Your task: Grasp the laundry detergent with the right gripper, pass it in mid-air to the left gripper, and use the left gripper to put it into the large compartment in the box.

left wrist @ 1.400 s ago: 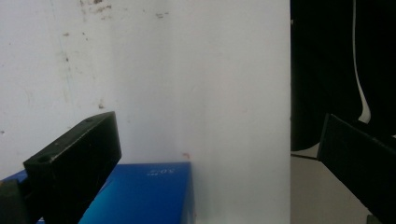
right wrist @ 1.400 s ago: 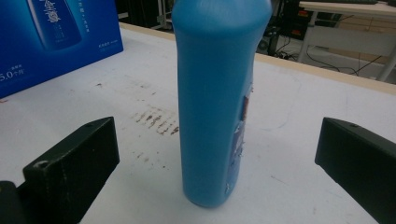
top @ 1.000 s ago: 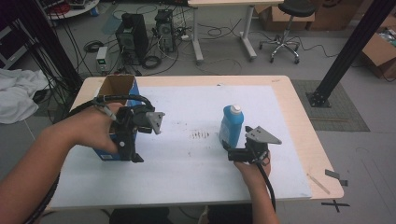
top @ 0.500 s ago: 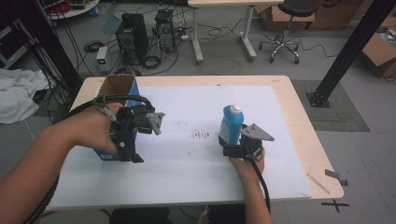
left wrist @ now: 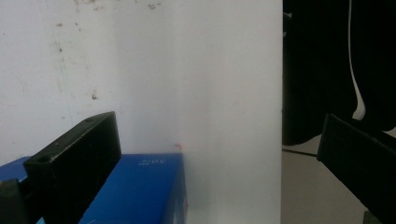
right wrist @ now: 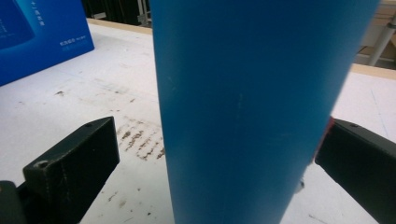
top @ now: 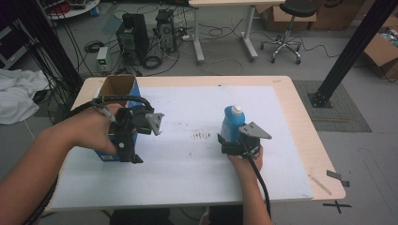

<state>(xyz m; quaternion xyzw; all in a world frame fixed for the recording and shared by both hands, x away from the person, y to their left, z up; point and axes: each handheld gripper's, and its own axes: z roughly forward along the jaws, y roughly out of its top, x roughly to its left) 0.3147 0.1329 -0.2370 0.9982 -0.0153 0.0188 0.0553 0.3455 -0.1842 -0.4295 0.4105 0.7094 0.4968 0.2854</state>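
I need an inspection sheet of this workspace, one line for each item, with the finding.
Surface: white sheet on a wooden table, with brown smudges.
Job's things: upright blue plastic bottle with white cap; open blue cardboard box.
Clutter: nothing seen.
Grippers: right gripper open, jaws either side of the bottle, left jaw apart from it; left gripper open, one jaw over the box.
Cables: black cable trails from the right gripper.
Surroundings: computer towers, office chair.
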